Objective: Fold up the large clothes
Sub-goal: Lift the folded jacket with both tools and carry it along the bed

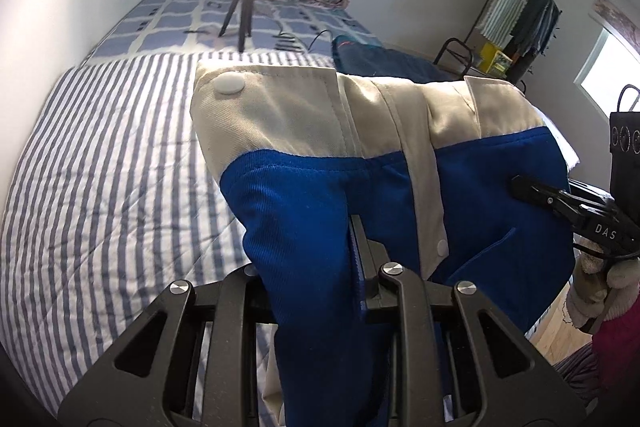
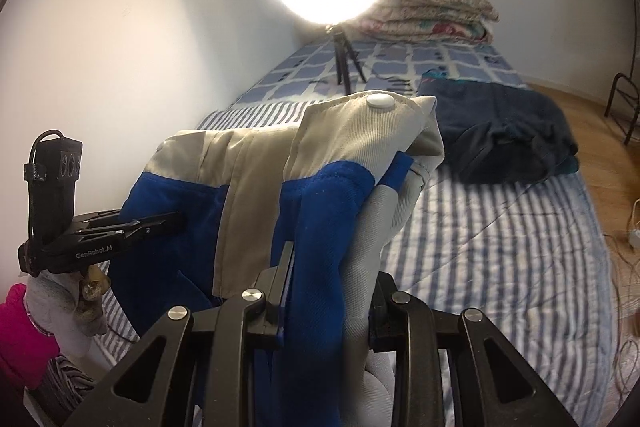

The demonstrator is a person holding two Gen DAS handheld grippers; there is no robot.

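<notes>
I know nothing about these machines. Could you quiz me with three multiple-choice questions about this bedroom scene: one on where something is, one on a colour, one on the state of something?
1. Where does the dark folded garment lie?
A. On the striped bedspread, near the bed's right edge
B. On the wooden floor
C. On top of the pillows

2. Which colours make up the jacket being handled?
A. Red and black
B. Blue and beige
C. Green and white

3. How is the jacket held?
A. It lies flat, untouched
B. One tool holds it alone
C. Both tools grip it, lifted off the bed

Answers:
1. A: in the right wrist view it rests on the striped bedspread, short of the checked sheet.
2. B: beige upper part, blue lower part.
3. C: the left tool and the right tool each pinch fabric, and the jacket hangs above the bed.
</notes>
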